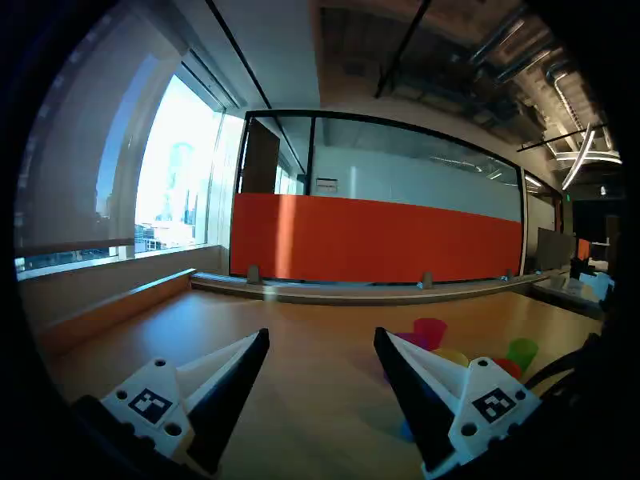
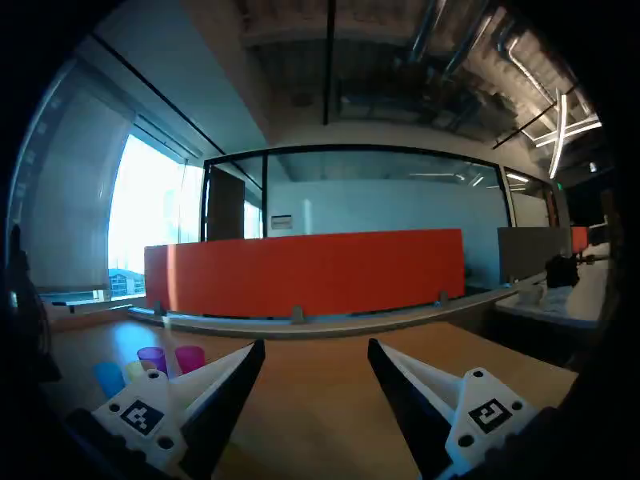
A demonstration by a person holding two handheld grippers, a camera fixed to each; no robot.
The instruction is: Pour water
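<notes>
Left gripper (image 1: pixel 320 332) is spread wide, fingers parted over bare tabletop, and your right gripper (image 2: pixel 315 342) is just as wide over its own bare patch. So you've got plenty of open wooden table (image 1: pixel 320 408) straight ahead in both views. The far edge runs along a low grey rail (image 1: pixel 344 290) at the foot of the orange partition (image 1: pixel 376 240). On the left side of the left gripper view, a raised wooden ledge (image 1: pixel 120 306) boxes things in under the window (image 1: pixel 172 176).

Cups are the crowded bit. In the left gripper view they bunch up right of centre: pink cup (image 1: pixel 430 330) at the back, yellow cup (image 1: pixel 452 356) nearer, green cup (image 1: pixel 522 350) and red cup (image 1: pixel 508 366) further right. The right-hand finger covers part of the bunch, and a blue cup (image 1: pixel 406 432) only peeks out beneath it. In the right gripper view they sit low left, with a purple cup (image 2: pixel 150 358) in the mix, and the finger cuts off their bottoms. Can't tell if any of them hold water.

They look like smooth, translucent plastic tumblers, slightly tapered. The table's a warm matte wood, and the fingers are black wedges on white bodies.
</notes>
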